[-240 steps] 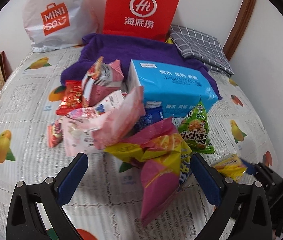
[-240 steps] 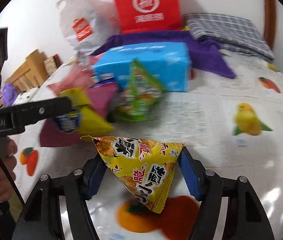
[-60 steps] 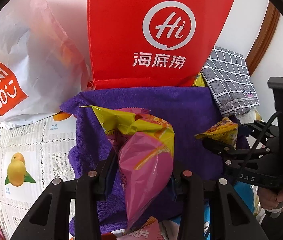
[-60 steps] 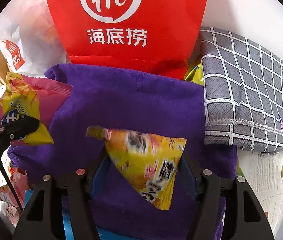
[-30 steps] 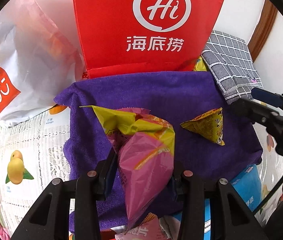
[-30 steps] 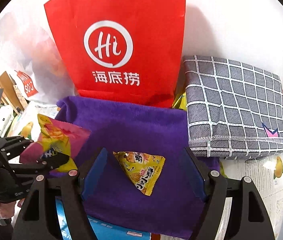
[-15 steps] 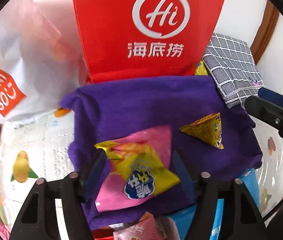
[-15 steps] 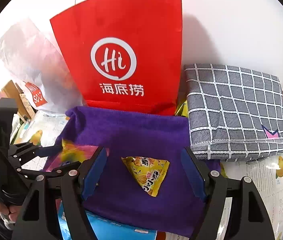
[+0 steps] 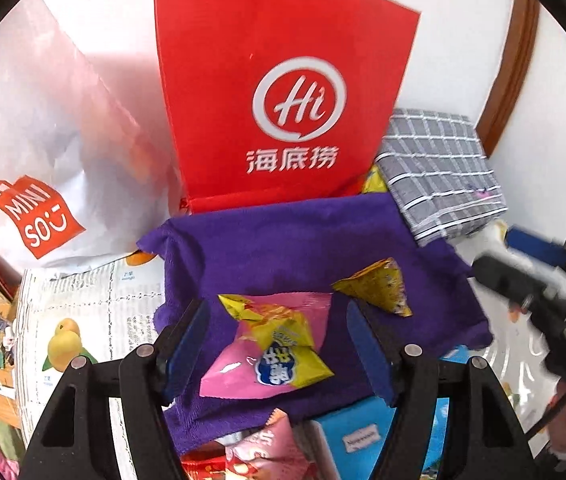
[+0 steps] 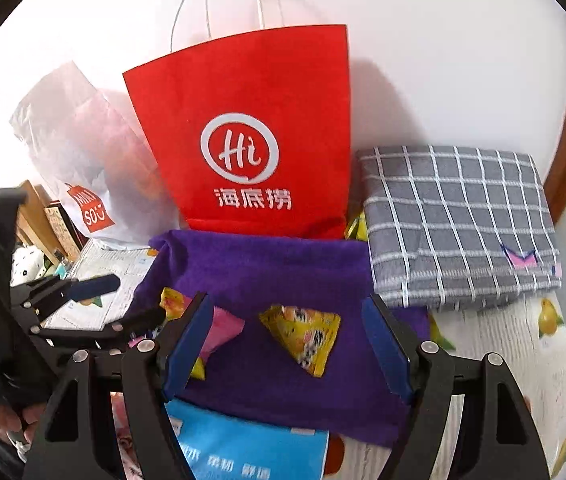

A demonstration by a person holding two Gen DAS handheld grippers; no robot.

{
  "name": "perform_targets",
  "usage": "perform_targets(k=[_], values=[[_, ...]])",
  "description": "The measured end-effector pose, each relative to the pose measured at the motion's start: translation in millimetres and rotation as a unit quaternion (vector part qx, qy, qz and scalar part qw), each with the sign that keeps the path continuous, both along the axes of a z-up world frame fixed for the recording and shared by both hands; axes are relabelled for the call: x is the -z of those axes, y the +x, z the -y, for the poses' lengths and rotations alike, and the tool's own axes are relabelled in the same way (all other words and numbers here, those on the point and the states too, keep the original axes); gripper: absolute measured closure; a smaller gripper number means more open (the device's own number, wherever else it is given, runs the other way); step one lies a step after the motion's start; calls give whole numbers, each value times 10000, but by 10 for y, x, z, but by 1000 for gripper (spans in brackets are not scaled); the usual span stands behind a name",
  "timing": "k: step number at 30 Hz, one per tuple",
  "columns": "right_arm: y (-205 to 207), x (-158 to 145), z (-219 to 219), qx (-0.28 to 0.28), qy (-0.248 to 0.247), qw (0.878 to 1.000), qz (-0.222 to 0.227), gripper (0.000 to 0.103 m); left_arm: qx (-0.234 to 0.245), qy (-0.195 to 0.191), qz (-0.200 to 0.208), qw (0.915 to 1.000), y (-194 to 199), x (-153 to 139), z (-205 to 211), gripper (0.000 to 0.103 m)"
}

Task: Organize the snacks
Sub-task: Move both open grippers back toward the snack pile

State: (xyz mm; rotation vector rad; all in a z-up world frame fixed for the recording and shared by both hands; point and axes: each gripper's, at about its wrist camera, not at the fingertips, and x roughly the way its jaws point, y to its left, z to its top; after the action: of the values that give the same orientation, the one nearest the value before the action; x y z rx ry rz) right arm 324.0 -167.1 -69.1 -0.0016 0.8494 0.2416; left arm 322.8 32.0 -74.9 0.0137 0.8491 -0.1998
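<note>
A pink and yellow snack bag point(image 9: 271, 350) lies flat on the purple towel point(image 9: 283, 248), between the open jaws of my left gripper point(image 9: 279, 344). A yellow triangular snack packet point(image 9: 379, 286) lies on the towel to its right. In the right wrist view the triangular packet point(image 10: 303, 334) lies on the towel point(image 10: 259, 272) between the open jaws of my right gripper point(image 10: 287, 348). The pink bag point(image 10: 219, 330) shows partly behind the right gripper's left finger. Both grippers are empty and held above the towel.
A red paper bag point(image 9: 283, 100) stands at the towel's far edge against the wall, a white plastic bag point(image 9: 43, 160) to its left, a folded grey checked cloth point(image 10: 459, 224) to its right. A blue tissue pack point(image 10: 243, 448) and more snack bags point(image 9: 267, 452) lie near.
Both grippers opened and let go: the triangular packet, then the pink and yellow bag, now lie on the towel. Both grippers have pulled back and risen.
</note>
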Motion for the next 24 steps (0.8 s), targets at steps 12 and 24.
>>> perform_targets(k=[12, 24], values=[[-790, -152, 177, 386, -186, 9988, 226, 27, 73, -262, 452, 9986, -665, -384, -120, 34], [-1364, -7, 146, 562, -179, 9980, 227, 27, -109, -240, 506, 9984, -1421, -290, -334, 34]])
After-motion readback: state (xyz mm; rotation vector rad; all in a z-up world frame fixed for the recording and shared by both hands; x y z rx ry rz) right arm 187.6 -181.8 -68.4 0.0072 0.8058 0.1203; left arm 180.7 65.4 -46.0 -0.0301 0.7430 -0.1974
